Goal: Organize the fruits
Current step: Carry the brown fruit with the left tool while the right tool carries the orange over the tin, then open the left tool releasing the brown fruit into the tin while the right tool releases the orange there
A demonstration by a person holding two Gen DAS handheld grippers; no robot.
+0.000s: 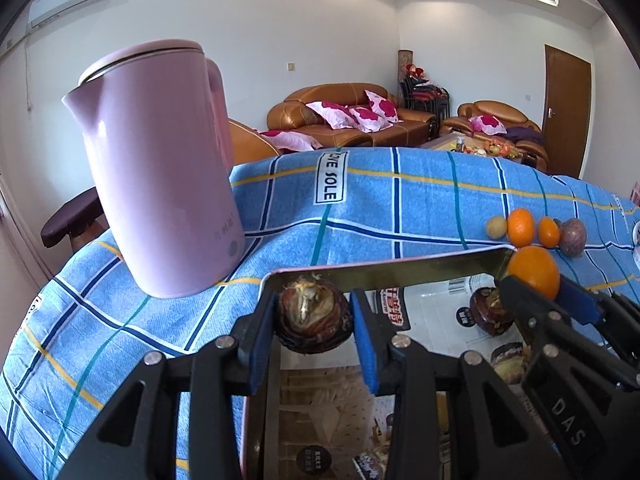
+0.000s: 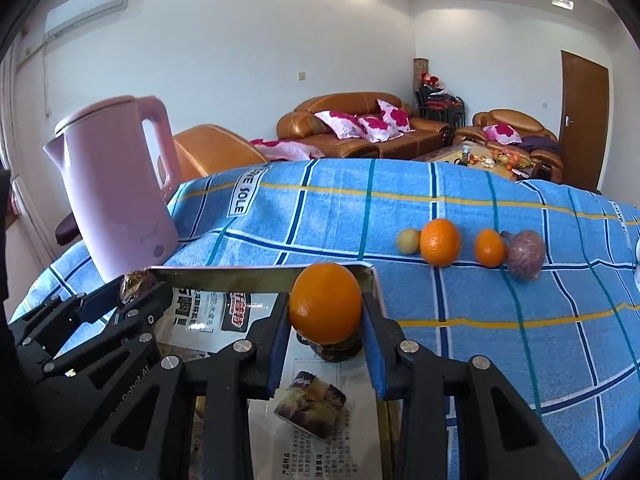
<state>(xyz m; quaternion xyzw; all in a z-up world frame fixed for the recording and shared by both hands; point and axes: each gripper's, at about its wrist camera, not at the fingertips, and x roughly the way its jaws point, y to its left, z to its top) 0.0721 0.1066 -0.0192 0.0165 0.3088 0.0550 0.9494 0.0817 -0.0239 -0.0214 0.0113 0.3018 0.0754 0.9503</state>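
My left gripper (image 1: 314, 320) is shut on a dark brown round fruit (image 1: 313, 318) above the far left corner of a shiny metal tray (image 1: 384, 270). My right gripper (image 2: 325, 320) is shut on an orange (image 2: 325, 302) above the tray's far right part (image 2: 224, 274); it also shows in the left wrist view (image 1: 534, 271). Another brown fruit (image 1: 490, 312) lies in the tray under the orange. On the blue checked cloth (image 2: 460, 312) to the right stand a yellowish fruit (image 2: 407, 241), two oranges (image 2: 440, 242) (image 2: 489, 247) and a purple fruit (image 2: 526, 255) in a row.
A pink kettle (image 1: 160, 168) stands on the cloth at the left, close behind the tray's left corner. The tray bottom is lined with printed paper (image 2: 320, 432). Sofas (image 2: 360, 128) and a door (image 2: 584, 120) stand far behind the table.
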